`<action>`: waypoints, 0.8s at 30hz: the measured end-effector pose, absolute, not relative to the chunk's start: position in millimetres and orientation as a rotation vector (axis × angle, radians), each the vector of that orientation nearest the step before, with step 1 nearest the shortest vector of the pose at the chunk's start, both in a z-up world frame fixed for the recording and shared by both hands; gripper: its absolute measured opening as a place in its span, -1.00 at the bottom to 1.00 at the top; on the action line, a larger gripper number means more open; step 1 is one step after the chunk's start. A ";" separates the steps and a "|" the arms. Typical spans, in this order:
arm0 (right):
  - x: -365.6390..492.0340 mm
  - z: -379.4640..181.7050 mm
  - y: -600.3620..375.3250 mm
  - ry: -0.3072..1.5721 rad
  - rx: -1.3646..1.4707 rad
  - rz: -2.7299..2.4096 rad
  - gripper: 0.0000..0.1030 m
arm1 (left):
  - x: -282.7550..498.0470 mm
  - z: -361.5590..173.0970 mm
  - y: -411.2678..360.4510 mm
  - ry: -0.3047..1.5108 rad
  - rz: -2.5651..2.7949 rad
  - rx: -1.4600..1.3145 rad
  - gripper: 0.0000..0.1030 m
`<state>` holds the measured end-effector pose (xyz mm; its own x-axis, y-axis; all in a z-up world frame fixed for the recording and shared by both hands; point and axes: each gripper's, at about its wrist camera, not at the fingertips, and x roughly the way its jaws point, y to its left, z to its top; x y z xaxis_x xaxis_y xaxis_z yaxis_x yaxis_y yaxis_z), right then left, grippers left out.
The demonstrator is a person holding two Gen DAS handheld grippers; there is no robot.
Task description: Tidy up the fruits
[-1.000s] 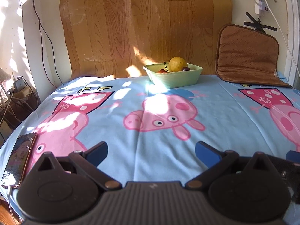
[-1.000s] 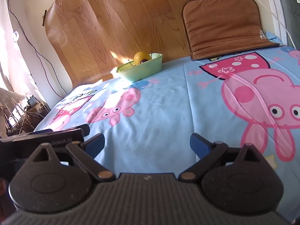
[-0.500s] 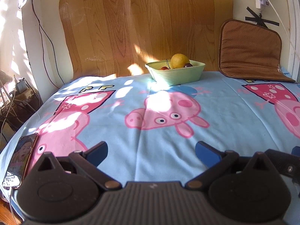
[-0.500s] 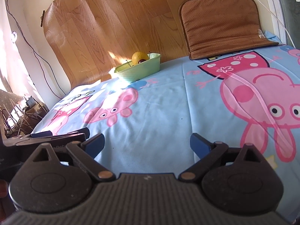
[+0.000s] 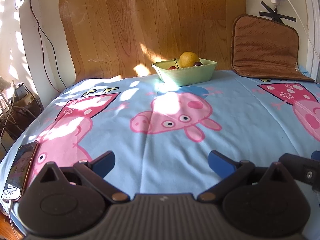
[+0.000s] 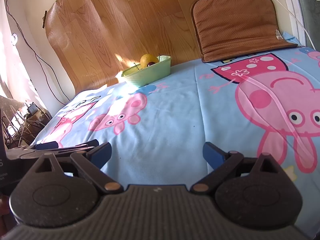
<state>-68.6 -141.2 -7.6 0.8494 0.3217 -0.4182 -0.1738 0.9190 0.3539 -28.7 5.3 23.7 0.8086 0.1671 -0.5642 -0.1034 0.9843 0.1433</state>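
Both grippers low over the near end of the sheet (image 5: pixel 160 140), a light blue one with a pink cartoon-pig print; I can't tell whether a bed or a worktop lies under it.

Left gripper (image 5: pixel 161 161): fingers wide apart, nothing between them. Right gripper (image 6: pixel 157 152): same, fingers spread, empty. From my right wrist view the left gripper's body shows at the left edge, just beside.

Green basket (image 5: pixel 185 74) sits at the far end of the sheet, against the wood-grain panel (image 5: pixel 150 20), well apart from both grippers. In it: one large yellow-orange fruit (image 5: pixel 189 59) and a few small dark red fruits (image 5: pixel 197 64).

Brown cushion (image 5: pixel 264 46) leans on the wall right of the basket. Phone (image 5: pixel 21 166) lies at the sheet's near left edge.
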 end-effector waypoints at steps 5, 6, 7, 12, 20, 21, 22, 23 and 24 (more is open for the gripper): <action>-68.5 -7.3 -141.5 0.491 0.313 0.265 0.93 | -27.8 21.6 4.5 0.621 0.139 0.113 1.00; -68.0 -7.5 -141.7 0.491 0.314 0.264 0.93 | -27.6 21.4 4.3 0.622 0.138 0.114 1.00; -67.9 -7.7 -141.8 0.491 0.315 0.264 0.93 | -27.5 21.2 4.1 0.623 0.137 0.115 1.00; -65.7 -10.1 -142.6 0.497 0.319 0.261 0.93 | -26.2 19.5 3.9 0.630 0.134 0.117 1.00; -64.4 -12.3 -143.3 0.504 0.327 0.255 0.93 | -25.8 18.3 4.5 0.627 0.127 0.117 1.00; -64.3 -12.6 -143.3 0.505 0.327 0.254 0.93 | -26.0 18.4 4.5 0.624 0.129 0.116 1.00; -64.2 -12.6 -142.9 0.506 0.327 0.253 0.93 | -25.9 18.4 4.2 0.623 0.132 0.118 1.00; -63.6 -12.9 -143.1 0.507 0.328 0.254 0.93 | -25.8 18.3 3.8 0.622 0.137 0.121 1.00; -63.4 -13.1 -143.1 0.508 0.328 0.253 0.93 | -26.0 18.3 3.4 0.620 0.142 0.125 1.00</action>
<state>-63.4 -143.1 -13.1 0.8444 0.3160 -0.4326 -0.1551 0.9171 0.3672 -26.0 3.4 18.3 0.8049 0.1698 -0.5687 -0.0947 0.9827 0.1594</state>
